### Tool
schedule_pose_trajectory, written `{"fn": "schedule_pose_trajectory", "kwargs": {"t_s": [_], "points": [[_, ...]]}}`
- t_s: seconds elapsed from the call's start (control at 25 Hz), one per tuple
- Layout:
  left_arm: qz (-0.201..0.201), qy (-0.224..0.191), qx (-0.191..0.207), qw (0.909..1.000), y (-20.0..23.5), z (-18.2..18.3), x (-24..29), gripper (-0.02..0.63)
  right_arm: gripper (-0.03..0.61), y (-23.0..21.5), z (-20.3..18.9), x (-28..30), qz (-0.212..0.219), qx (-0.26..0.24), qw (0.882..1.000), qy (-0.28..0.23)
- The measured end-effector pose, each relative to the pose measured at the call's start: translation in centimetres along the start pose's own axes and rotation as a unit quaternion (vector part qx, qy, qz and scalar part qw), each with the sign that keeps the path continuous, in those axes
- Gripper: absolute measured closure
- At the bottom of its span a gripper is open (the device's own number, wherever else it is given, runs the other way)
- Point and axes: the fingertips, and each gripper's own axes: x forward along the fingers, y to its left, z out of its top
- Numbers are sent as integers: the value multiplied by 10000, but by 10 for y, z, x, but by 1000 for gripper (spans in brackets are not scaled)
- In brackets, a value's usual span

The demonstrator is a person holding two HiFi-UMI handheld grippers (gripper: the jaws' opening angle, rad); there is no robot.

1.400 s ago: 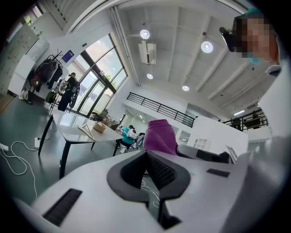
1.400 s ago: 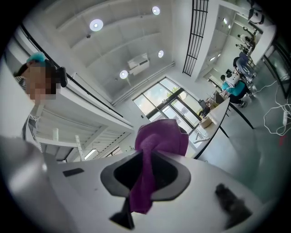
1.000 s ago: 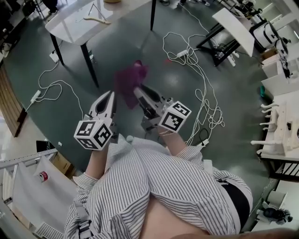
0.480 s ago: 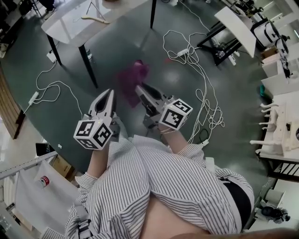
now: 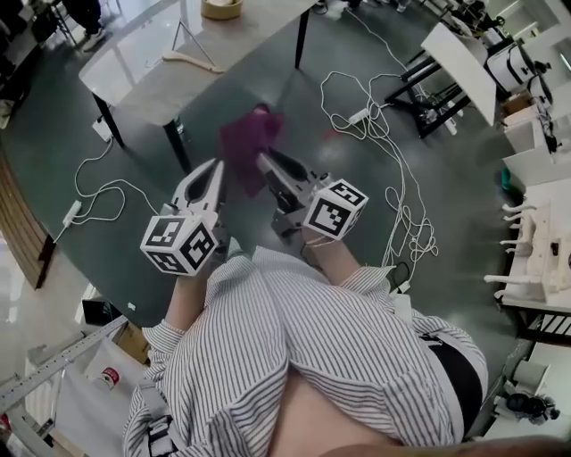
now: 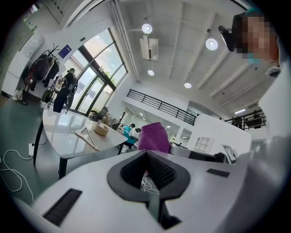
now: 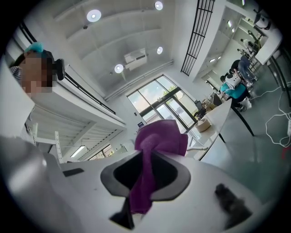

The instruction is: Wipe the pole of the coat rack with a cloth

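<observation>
A purple cloth (image 5: pixel 249 143) hangs bunched from my right gripper (image 5: pixel 265 161), which is shut on it; in the right gripper view the cloth (image 7: pixel 160 138) runs down between the closed jaws of the right gripper (image 7: pixel 144 159). My left gripper (image 5: pixel 215 168) is beside it, to the left, shut with nothing in it. The left gripper view shows the left gripper (image 6: pixel 147 154) with its jaws together and the cloth (image 6: pixel 153 137) just beyond. A rack with dark coats (image 6: pixel 42 68) stands far off at the left; its pole is hidden by the coats.
A white table (image 5: pixel 152 76) stands ahead with a wooden hanger (image 5: pixel 191 61) and a tape roll (image 5: pixel 220 8) on it. White cables (image 5: pixel 385 143) and a power strip (image 5: pixel 360 115) lie on the dark floor. Desks and equipment (image 5: pixel 526 241) line the right side. People stand in the distance.
Both grippers and the cloth have shifted slightly up and forward, toward the table. The right gripper's hold on the cloth is unchanged, and the left stays shut.
</observation>
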Motion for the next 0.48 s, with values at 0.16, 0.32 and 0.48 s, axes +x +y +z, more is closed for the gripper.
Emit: {"fn": "schedule_pose_trajectory", "kwargs": {"t_s": [0.16,0.32,0.48], "points": [[-128,81,1,9999,35,19,26,604,518,-20,14,42,-81,-72,9998,-141],[-325,164,37,9993,60,28,41,604,518,-37,14,75,-197,-27,9996,-179],[-370,278,4,9989,81,36,57,604,518,-48,13,97,-280,39,9996,-81]]}}
